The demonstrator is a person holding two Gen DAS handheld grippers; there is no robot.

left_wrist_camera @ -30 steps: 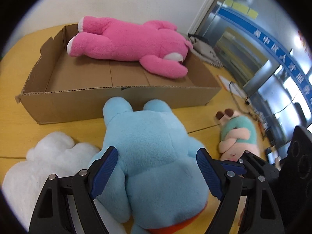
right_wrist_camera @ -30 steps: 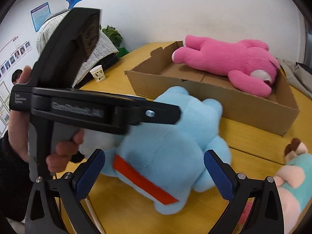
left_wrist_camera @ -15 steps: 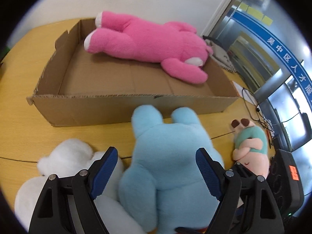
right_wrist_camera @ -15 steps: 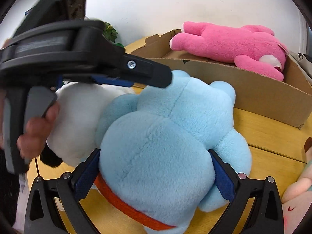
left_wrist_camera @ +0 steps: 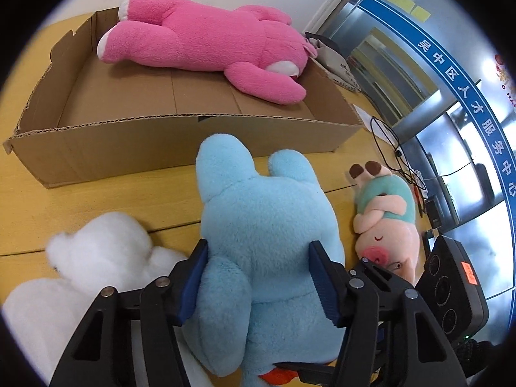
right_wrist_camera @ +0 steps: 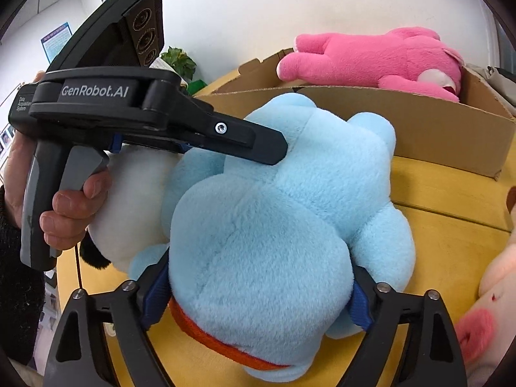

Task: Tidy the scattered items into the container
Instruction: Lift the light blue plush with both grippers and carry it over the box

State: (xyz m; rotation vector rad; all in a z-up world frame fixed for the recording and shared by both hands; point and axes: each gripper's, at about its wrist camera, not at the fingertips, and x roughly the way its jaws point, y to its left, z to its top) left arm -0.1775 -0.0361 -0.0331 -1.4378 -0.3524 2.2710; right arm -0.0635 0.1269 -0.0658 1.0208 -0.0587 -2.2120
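Note:
A light blue plush toy (left_wrist_camera: 267,225) lies on the yellow table in front of the cardboard box (left_wrist_camera: 193,148). A pink plush (left_wrist_camera: 206,38) lies inside that box. My left gripper (left_wrist_camera: 258,280) straddles the blue toy's body, its jaws closing and both blue pads sunk into the fur. From the other end, my right gripper (right_wrist_camera: 258,296) has the toy's head (right_wrist_camera: 258,251) between its jaws, which are closing, pads against the fur. A white plush (left_wrist_camera: 96,258) lies to the blue toy's left, a pink pig plush (left_wrist_camera: 387,222) to its right.
In the right wrist view a hand (right_wrist_camera: 67,213) holds the left tool, whose finger (right_wrist_camera: 258,142) rests over the blue toy. Cables (left_wrist_camera: 387,142) and a grey bag (left_wrist_camera: 332,61) lie beyond the box's right end. A potted plant (right_wrist_camera: 177,61) stands by the wall.
Both pairs of jaws have narrowed onto the blue plush. The right gripper has come down over the toy's head, which now fills its view.

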